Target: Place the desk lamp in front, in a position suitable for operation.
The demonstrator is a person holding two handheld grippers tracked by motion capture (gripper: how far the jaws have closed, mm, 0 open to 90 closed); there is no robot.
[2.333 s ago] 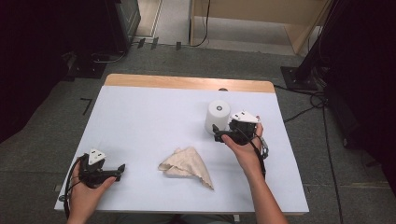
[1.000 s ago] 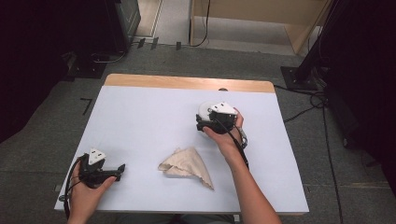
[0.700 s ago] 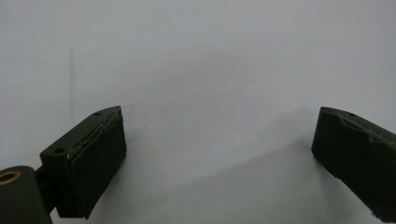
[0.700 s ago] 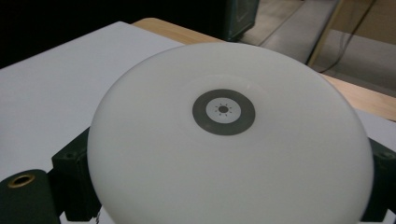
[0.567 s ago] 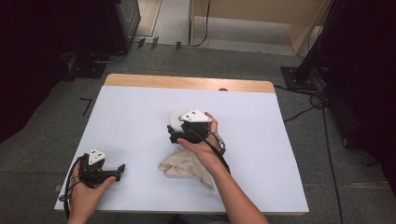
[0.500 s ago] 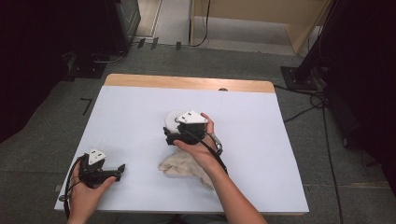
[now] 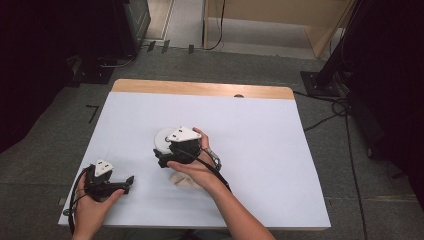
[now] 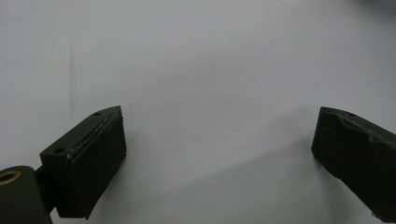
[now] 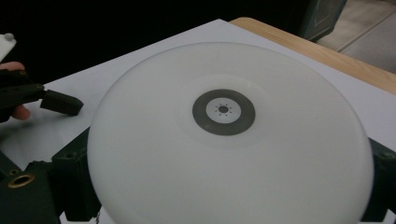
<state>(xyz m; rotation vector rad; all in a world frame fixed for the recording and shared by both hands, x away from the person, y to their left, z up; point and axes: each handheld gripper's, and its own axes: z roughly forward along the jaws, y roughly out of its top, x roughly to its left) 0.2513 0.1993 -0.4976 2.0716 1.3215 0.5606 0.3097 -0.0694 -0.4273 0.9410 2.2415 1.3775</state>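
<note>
Two grippers are being held over a white-topped bench (image 7: 280,150) whose far edge is showing as a strip of bare light wood. The left gripper (image 7: 125,181) is being kept low at the near left corner of the bench, its jaws spread wide with only plain white surface between them, as the left gripper view is showing (image 8: 219,154). The right gripper (image 7: 159,159) is being held near the middle of the bench, and its jaws are being pressed against the two sides of a white round object (image 9: 229,140), a smooth disc-like face with a dark grey ring at its centre; the object (image 7: 163,138) is being carried just above the bench rather than resting on it. A beige crumpled cloth (image 7: 181,181) is lying on the bench just beneath the right hand (image 7: 192,167), mostly hidden by it. Around the bench, grey carpeted floor (image 7: 60,125) is being crossed by black cables (image 7: 330,117), dark equipment is standing at the left and right, and a wooden cabinet (image 7: 270,20) is standing beyond.
</note>
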